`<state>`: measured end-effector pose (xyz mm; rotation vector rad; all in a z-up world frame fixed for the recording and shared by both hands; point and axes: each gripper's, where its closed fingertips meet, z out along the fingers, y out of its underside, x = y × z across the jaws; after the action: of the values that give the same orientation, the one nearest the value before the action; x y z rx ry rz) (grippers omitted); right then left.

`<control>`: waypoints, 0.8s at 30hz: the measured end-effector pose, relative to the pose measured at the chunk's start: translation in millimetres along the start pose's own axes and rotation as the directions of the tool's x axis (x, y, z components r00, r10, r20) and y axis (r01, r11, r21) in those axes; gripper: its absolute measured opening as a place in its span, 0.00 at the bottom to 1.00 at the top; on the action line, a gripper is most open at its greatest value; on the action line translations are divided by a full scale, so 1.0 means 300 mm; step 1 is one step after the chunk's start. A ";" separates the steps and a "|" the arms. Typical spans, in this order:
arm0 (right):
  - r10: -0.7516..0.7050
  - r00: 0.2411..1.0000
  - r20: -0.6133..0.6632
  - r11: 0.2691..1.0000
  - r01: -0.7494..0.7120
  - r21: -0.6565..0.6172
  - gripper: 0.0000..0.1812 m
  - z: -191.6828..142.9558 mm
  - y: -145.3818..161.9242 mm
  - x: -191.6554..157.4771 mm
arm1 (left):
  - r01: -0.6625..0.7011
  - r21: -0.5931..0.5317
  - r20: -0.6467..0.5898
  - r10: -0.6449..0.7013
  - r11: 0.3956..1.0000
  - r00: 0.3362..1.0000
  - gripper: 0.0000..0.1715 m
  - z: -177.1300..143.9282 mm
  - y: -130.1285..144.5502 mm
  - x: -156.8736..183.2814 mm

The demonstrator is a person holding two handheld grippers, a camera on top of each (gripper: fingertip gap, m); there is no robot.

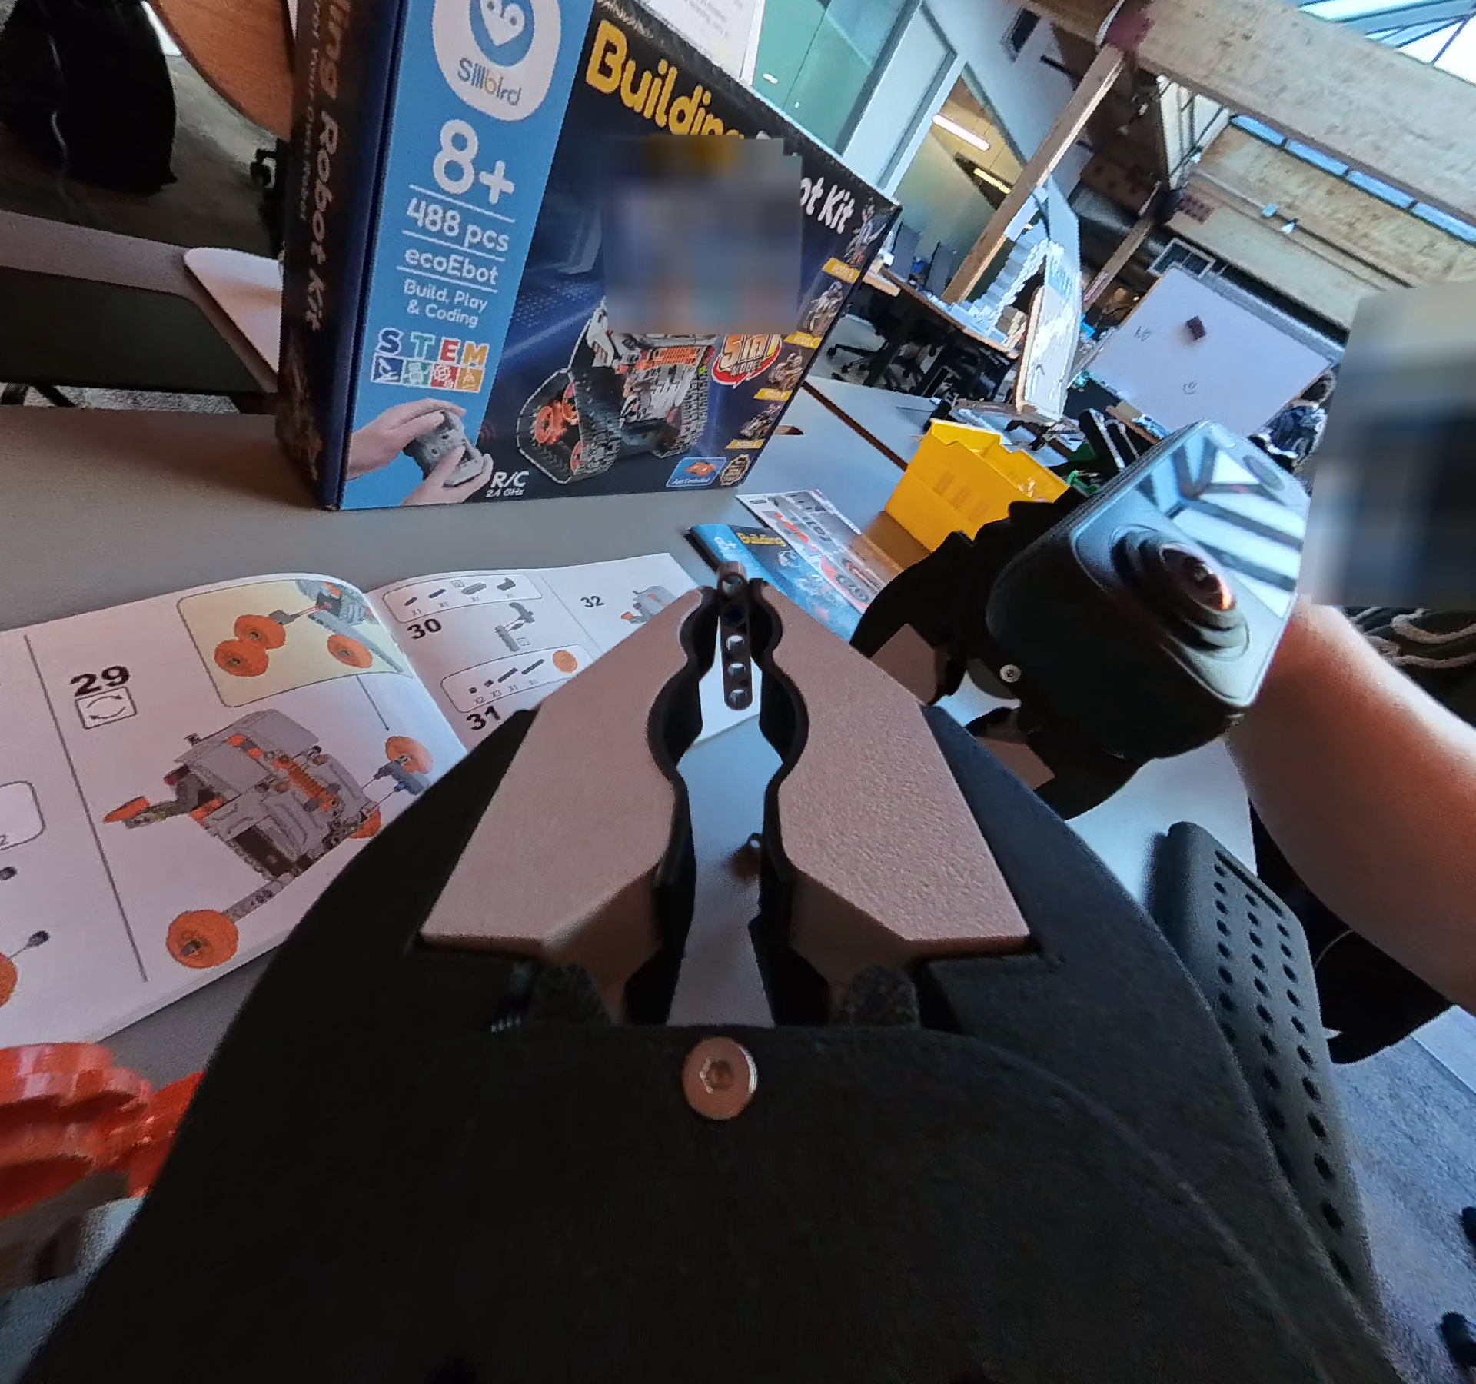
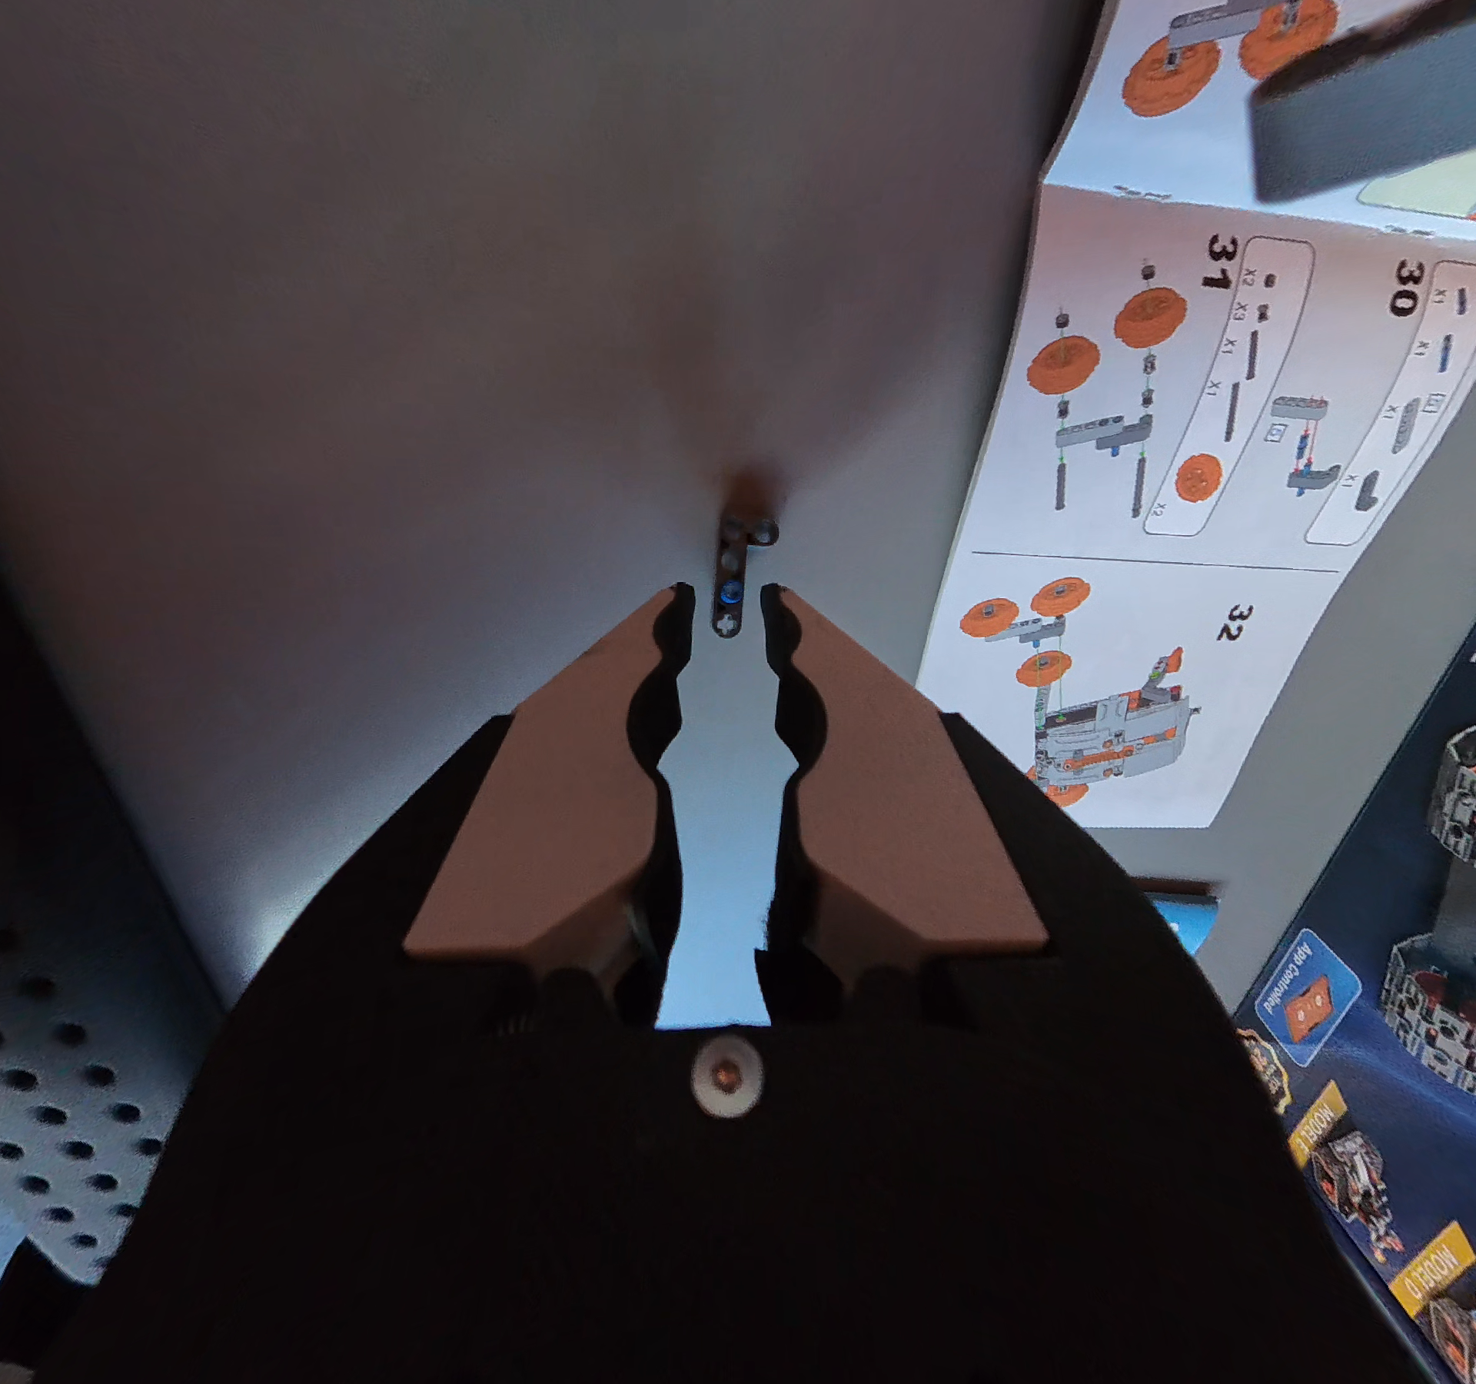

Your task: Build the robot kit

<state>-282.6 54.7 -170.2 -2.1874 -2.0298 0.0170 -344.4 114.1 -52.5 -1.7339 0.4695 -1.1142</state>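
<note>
My left gripper [image 1: 735,599] is shut on a dark grey holed beam [image 1: 736,663] and holds it upright above the open instruction manual [image 1: 240,746]. My right gripper [image 2: 727,593] points down at the grey table [image 2: 399,307]. Its jaws stand slightly apart on either side of a small grey beam with a blue pin [image 2: 728,595], and table shows in the gap on both sides. The manual [image 2: 1118,467] lies just to its right. The right gripper's camera housing [image 1: 1158,595] and the forearm that holds it [image 1: 1358,786] show to the right in the left wrist view.
A tall blue and black kit box [image 1: 511,243] stands behind the manual and also shows in the right wrist view [image 2: 1398,1106]. A yellow bin [image 1: 966,483] and a booklet [image 1: 791,555] lie at the back right. An orange wheel part [image 1: 72,1106] lies at the near left. A perforated chair [image 1: 1262,986] stands at the table's right edge. The gap from one gripper's tips to the other's is roughly 15 cm.
</note>
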 end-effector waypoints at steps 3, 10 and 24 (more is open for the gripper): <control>-0.009 1.000 0.009 1.000 0.009 -0.012 0.08 0.004 -0.004 -0.004 | -0.003 -0.029 0.022 0.003 1.000 1.000 0.03 0.005 0.017 -0.009; -0.013 1.000 0.022 0.999 0.013 -0.045 0.08 0.016 -0.002 -0.003 | 0.011 -0.040 0.009 -0.011 0.999 1.000 0.03 0.008 0.024 -0.005; 0.015 0.999 0.029 0.999 -0.013 -0.045 0.04 0.019 0.010 0.009 | 0.026 -0.041 -0.004 -0.026 0.999 1.000 0.03 0.007 0.022 -0.001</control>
<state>-280.2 57.8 -175.9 -2.2411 -2.0495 0.0051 -341.6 112.5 -58.8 -1.7781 0.4769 -1.1346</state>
